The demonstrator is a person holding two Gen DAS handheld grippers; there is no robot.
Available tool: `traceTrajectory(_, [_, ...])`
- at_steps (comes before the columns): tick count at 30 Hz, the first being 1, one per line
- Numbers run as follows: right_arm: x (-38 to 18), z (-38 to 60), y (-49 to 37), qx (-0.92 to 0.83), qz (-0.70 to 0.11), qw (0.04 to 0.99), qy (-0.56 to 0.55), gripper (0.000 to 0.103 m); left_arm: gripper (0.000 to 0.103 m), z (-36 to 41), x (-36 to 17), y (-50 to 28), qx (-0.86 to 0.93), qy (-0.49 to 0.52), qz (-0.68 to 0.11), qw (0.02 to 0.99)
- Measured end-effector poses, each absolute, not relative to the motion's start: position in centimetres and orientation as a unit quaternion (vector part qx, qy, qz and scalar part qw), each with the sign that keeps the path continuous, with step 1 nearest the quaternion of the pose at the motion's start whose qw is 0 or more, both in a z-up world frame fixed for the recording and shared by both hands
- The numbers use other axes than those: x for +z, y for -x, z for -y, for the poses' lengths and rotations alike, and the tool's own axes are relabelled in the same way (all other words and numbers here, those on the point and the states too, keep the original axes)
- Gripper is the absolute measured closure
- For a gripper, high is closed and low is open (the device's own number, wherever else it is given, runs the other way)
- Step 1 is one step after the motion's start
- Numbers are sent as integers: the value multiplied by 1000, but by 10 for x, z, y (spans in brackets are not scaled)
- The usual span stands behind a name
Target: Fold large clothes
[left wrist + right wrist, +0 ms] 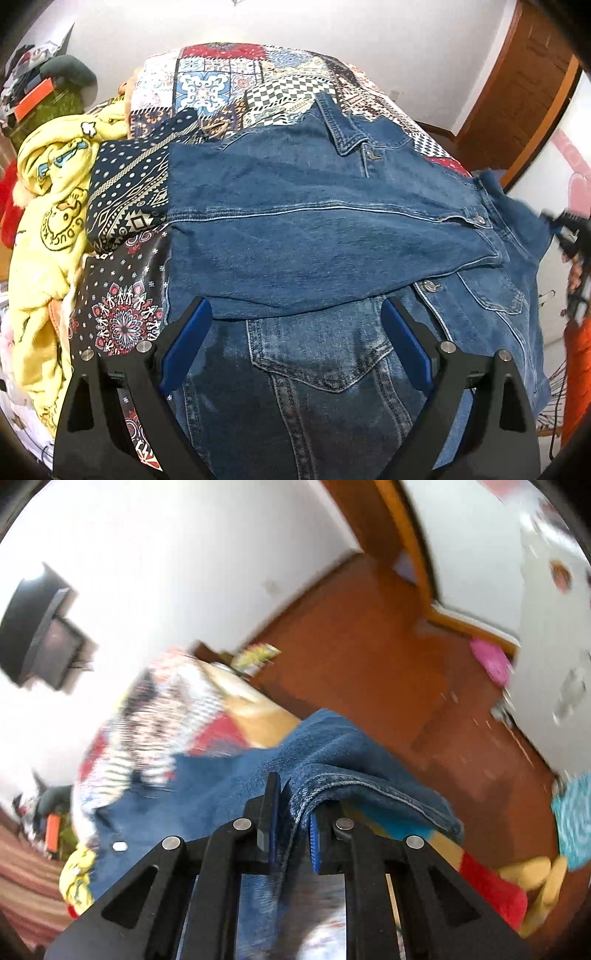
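Right tool (291, 812) is clenched on a hem of the denim jacket (332, 229), which I see spread across the patchwork bedspread (221, 85) on the bed. Left tool (295, 332) hangs released just above the jacket's chest pocket (325, 365), gripping nothing.

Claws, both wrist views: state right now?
Left claw: open, holding nothing, over the blue denim jacket.
Right claw: shut on the jacket's edge.
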State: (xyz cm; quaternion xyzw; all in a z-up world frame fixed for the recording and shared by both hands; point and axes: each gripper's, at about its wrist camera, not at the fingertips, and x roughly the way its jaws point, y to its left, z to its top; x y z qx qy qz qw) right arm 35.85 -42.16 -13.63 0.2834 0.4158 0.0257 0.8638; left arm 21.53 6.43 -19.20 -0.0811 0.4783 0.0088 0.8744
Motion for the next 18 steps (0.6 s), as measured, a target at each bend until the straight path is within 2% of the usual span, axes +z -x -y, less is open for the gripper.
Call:
traceTrajectory(4, [-79,374,-353,100,-373,892,-234,93,10,-60,-188,-213,-1,80,-472,878])
traceTrajectory(8, [-50,315,-339,183,-358,901,-165,93,10,-55,-179,-212,-10,71,-464,883])
traceTrajectory(11, [-61,277,-330,230,-377,887,-133,93,10,-51,-172,-212,-16,64,-456,888])
traceTrajectory(18, [-143,220,-327,263,-489,826,-95,93,10,-29,-152,-217,-40,40,-438,897])
